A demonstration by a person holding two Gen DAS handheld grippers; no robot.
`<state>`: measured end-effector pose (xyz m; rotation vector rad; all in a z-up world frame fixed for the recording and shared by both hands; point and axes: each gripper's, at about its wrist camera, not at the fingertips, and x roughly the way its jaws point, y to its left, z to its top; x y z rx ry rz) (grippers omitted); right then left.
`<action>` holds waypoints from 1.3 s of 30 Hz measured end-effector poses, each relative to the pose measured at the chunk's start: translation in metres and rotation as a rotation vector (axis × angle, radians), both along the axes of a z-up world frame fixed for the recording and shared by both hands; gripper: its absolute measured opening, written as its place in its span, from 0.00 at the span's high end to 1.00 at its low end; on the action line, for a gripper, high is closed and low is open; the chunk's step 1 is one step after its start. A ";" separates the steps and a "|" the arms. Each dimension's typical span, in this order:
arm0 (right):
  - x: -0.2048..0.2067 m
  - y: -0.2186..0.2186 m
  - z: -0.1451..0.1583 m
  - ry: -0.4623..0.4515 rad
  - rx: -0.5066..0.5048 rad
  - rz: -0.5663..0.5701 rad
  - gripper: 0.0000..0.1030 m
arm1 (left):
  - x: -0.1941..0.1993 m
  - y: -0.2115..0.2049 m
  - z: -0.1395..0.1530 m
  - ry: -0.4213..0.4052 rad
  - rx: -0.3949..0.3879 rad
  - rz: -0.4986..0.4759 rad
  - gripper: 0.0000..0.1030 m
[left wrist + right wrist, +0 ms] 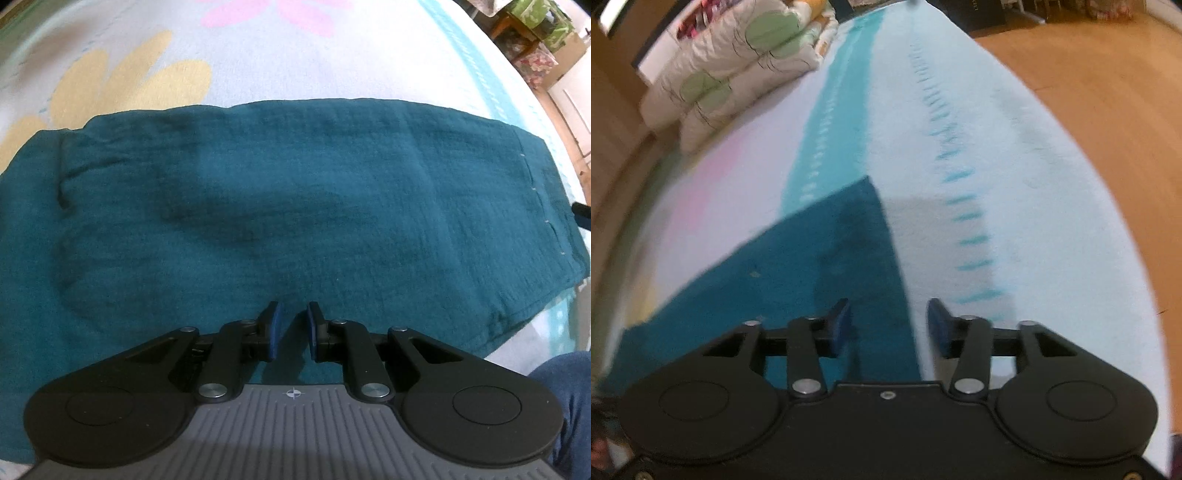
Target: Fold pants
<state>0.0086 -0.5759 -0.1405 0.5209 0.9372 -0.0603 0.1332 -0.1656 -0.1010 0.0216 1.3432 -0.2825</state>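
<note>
The teal pants (280, 206) lie flat as a long band across a pale blanket. My left gripper (294, 321) hovers over their near edge, its jaws a narrow gap apart with nothing between them. In the right wrist view the pants' end (812, 258) reaches to a straight edge. My right gripper (888, 319) is open and empty above that edge, its left finger over the cloth and its right finger over the bare blanket.
The blanket (1015, 184) has pastel flowers (122, 85) and a turquoise stripe (834, 110). Folded quilts (731, 62) are stacked at its far end. Wooden floor (1108, 92) runs along the right. A denim-clad knee (565, 384) sits at lower right.
</note>
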 end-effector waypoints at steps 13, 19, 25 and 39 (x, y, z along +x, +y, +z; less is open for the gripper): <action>0.015 0.020 0.000 -0.019 0.042 0.050 0.90 | 0.003 -0.027 0.015 -0.017 0.003 -0.051 0.84; 0.012 0.008 0.015 -0.011 0.060 -0.014 0.91 | 0.027 -0.084 0.025 -0.086 -0.051 -0.146 0.84; 0.014 0.016 0.021 -0.002 0.064 -0.054 0.90 | 0.027 -0.131 0.008 -0.034 -0.114 -0.236 0.84; 0.033 0.145 0.136 -0.157 0.030 0.089 0.89 | 0.019 -0.051 0.037 -0.131 -0.063 -0.081 0.85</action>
